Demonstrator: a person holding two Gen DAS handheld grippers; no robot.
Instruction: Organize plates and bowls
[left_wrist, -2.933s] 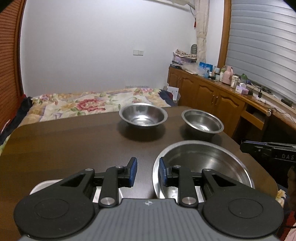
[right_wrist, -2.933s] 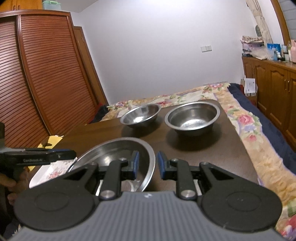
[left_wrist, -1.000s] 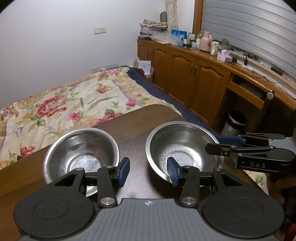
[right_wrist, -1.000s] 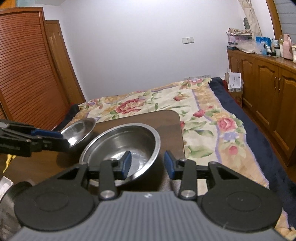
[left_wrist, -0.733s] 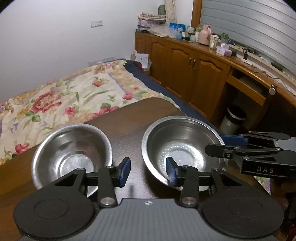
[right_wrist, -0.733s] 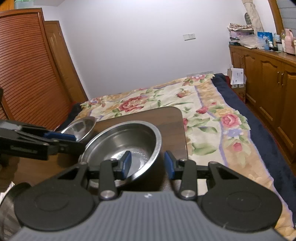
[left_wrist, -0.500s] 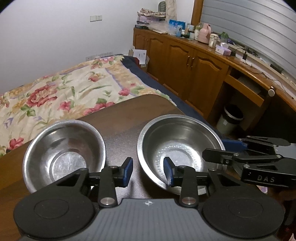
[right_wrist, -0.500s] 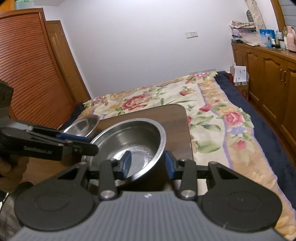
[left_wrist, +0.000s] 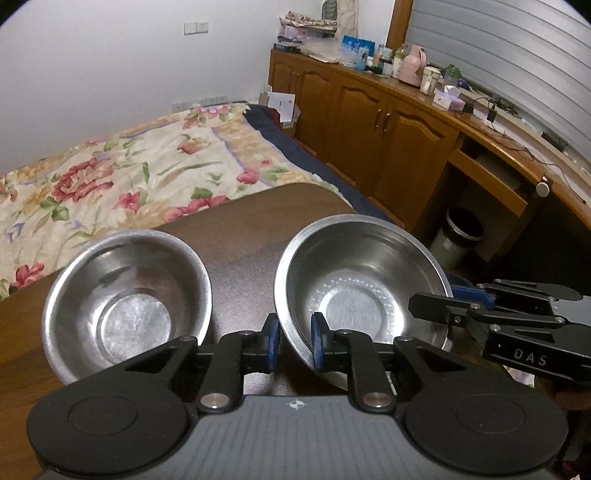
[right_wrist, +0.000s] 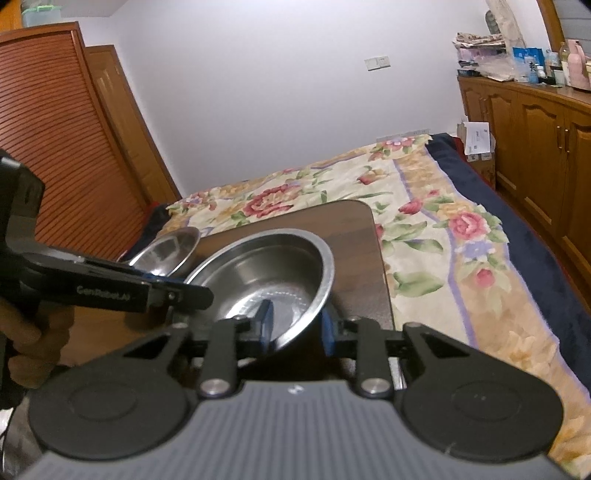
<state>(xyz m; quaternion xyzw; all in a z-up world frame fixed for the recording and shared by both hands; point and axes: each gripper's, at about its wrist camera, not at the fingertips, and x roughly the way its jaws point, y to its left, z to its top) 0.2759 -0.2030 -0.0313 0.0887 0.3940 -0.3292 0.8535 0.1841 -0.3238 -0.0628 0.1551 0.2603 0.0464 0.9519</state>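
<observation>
The dark wooden table (left_wrist: 243, 229) ends in a rounded corner just beyond the larger steel bowl (left_wrist: 360, 291), with a floral bedspread (left_wrist: 122, 173) past the edge. That bowl tilts near the right edge, the smaller steel bowl (left_wrist: 125, 302) just beside it. The left gripper (left_wrist: 294, 341) is closing on the larger bowl's near-left rim; the right gripper (right_wrist: 295, 326) is closing on its opposite rim.

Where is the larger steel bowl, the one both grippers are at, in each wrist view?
Left wrist: larger round steel bowl right of centre, rim between the closing left gripper.
Right wrist: same bowl at centre, rim between the closing right gripper.
Shared landmark: floral bedspread beyond the table.
</observation>
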